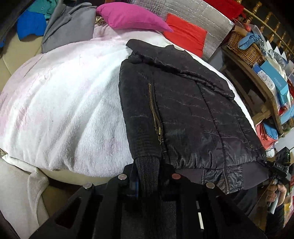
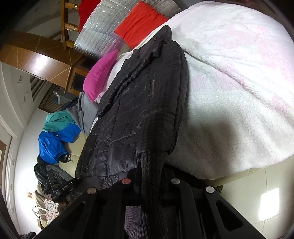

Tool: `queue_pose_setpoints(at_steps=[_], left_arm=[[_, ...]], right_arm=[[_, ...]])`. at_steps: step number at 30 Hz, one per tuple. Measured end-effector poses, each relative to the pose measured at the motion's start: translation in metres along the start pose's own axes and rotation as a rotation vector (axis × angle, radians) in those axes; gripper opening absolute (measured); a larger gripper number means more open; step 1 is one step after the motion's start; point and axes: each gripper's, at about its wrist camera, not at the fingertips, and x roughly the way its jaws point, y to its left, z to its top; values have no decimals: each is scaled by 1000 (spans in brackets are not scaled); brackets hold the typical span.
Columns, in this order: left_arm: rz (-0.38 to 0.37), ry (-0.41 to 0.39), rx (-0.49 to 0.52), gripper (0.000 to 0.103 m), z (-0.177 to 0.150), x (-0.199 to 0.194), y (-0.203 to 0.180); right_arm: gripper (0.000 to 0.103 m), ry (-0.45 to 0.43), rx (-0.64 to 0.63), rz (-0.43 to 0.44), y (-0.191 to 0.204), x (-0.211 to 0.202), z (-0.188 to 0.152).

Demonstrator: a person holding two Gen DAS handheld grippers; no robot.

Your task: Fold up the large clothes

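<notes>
A black quilted jacket (image 1: pixel 183 110) lies front-up on a white and pink fleece blanket (image 1: pixel 64 92), collar at the far end and a brass pocket zip (image 1: pixel 155 117) showing. My left gripper (image 1: pixel 149 172) is shut on a ribbed knit cuff (image 1: pixel 147 165) at the jacket's near left corner. In the right wrist view the same jacket (image 2: pixel 139 110) runs away from me, and my right gripper (image 2: pixel 151 174) is shut on a ribbed knit cuff (image 2: pixel 152 161) at its near end. The left gripper (image 2: pixel 60 185) shows at the jacket's other corner.
A pink cushion (image 1: pixel 132 17), a red cushion (image 1: pixel 185 35) and a silver foil mat (image 1: pixel 193 11) lie beyond the jacket. Grey (image 1: pixel 68 27) and blue clothes (image 1: pixel 31 23) are piled far left. A wooden shelf (image 1: pixel 257 82) with a wicker basket (image 1: pixel 244 46) stands on the right.
</notes>
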Motion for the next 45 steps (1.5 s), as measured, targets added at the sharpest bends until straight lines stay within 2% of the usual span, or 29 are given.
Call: queue_pose_setpoints(at_steps=[16,25,28,30,31,32,34,37,40,42,43,45], left_arm=[[25,-26,48,17,-8,-6,-7],[32,-37,71,17,-7,-9,-9],[12,-32,55,18,-6,-6,-4],[-12,-26,31,21,-4,-3,1],[-19,-25,26,22,-4,-3,3],[-33,-25,15,22,-3,-2,5],[-57,-27,-11,27,-3,-2,8],[-46,-32,-36,38,0,2,11],[-49,-39,-62,42,5,7,11],[-51,-10,-68,43,7,15,12],[-53,14,-64,43,8,20,11],[-54,25,-58,43,8,25,9]], right_arm=[[12,-3,-15,-10,4,-8,-2],[10,-6,-7,0,-12,-22,-7],[15,-24,43,45,-23,-23,-3],[41,-63,44,42,-24,-29,0],[67,-81,47,48,-25,-33,1],[73,-107,54,57,-26,-39,2],[73,-125,50,50,-28,-46,6],[73,-116,53,23,-33,-44,13],[73,-86,68,29,-36,-31,19],[73,-51,69,36,-36,-17,21],[70,-28,65,40,-35,-9,22],[44,17,50,52,-32,3,21]])
